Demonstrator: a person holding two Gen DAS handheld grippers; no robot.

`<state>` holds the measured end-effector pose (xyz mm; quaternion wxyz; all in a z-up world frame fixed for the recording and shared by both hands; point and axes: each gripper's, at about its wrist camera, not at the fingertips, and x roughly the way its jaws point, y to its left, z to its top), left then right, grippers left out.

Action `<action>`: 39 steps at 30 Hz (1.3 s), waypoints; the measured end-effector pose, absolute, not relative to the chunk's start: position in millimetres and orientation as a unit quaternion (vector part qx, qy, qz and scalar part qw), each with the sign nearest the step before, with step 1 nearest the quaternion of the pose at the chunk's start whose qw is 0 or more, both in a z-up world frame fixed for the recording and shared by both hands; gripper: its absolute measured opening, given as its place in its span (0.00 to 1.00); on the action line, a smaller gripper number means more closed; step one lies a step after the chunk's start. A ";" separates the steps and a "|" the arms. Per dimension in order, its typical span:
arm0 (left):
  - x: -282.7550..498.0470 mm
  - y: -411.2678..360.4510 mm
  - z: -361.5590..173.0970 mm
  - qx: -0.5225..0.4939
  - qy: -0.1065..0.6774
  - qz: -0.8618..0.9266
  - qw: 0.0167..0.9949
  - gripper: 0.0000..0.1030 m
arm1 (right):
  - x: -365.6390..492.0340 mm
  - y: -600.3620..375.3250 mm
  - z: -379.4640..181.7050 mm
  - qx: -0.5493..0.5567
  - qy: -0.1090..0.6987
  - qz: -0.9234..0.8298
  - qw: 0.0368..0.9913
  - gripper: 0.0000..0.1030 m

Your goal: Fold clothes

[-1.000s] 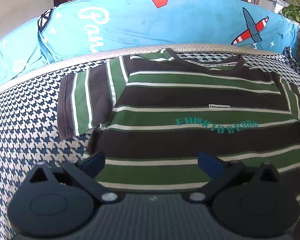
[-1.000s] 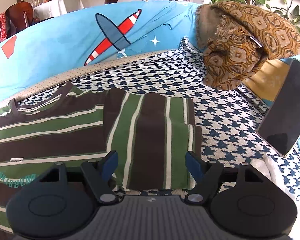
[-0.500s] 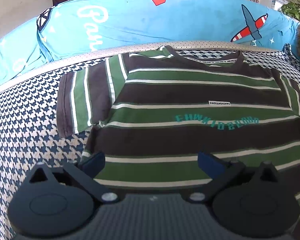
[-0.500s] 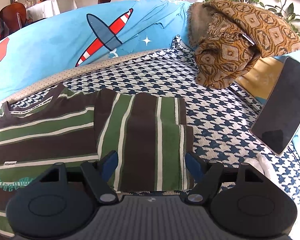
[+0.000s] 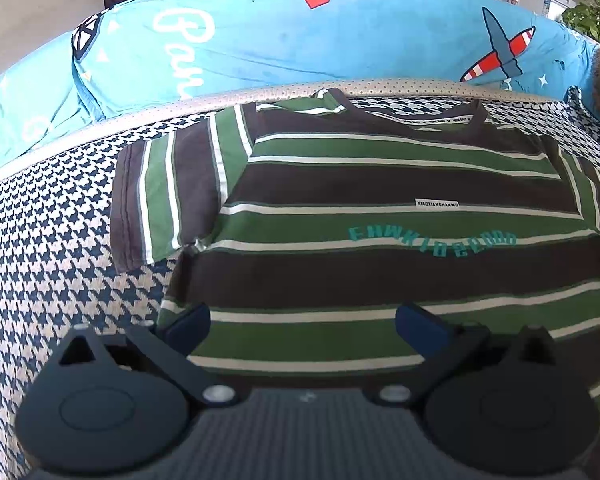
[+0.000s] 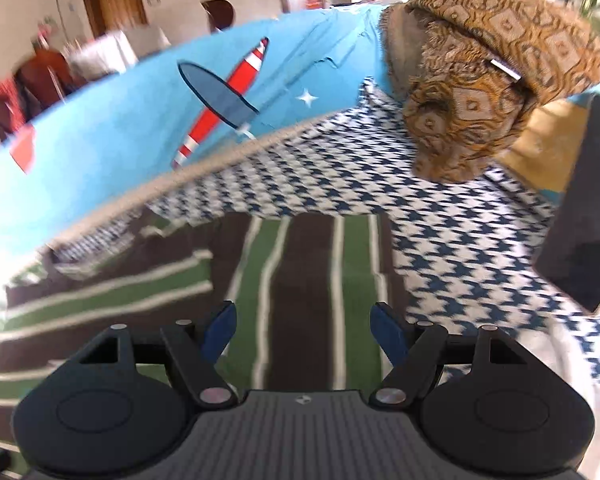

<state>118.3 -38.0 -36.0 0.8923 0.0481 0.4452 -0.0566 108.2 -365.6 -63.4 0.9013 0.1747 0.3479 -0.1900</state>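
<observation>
A green, brown and white striped T-shirt lies flat on the houndstooth cover, front up, collar toward the blue backrest. Its left sleeve spreads out sideways. My left gripper hangs open just above the shirt's lower body, nothing between its blue pads. In the right wrist view the shirt's right sleeve lies spread out, and my right gripper hovers open over it, holding nothing. That view is motion-blurred.
A blue backrest cover with a plane print runs along the back. A brown patterned blanket is heaped at the right end. A dark tablet-like slab leans at the far right. Bare houndstooth cover lies beside the right sleeve.
The right gripper has moved forward and lower over the right sleeve, which now fills more of its view. The left gripper has crept slightly forward. Both stay open.
</observation>
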 end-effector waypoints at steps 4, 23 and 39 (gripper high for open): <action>119.0 -36.9 -35.5 0.045 0.447 -0.055 0.892 1.00 | 105.2 -392.3 -68.2 0.239 0.338 -0.197 0.889 0.72; 121.5 -36.4 -34.3 0.038 0.449 -0.054 0.891 1.00 | 116.7 -409.7 -87.1 0.241 0.329 -0.183 0.894 0.37; 121.0 -26.7 -31.7 0.034 0.441 -0.041 0.896 1.00 | 127.9 -357.9 -64.0 0.202 0.272 -0.130 0.932 0.10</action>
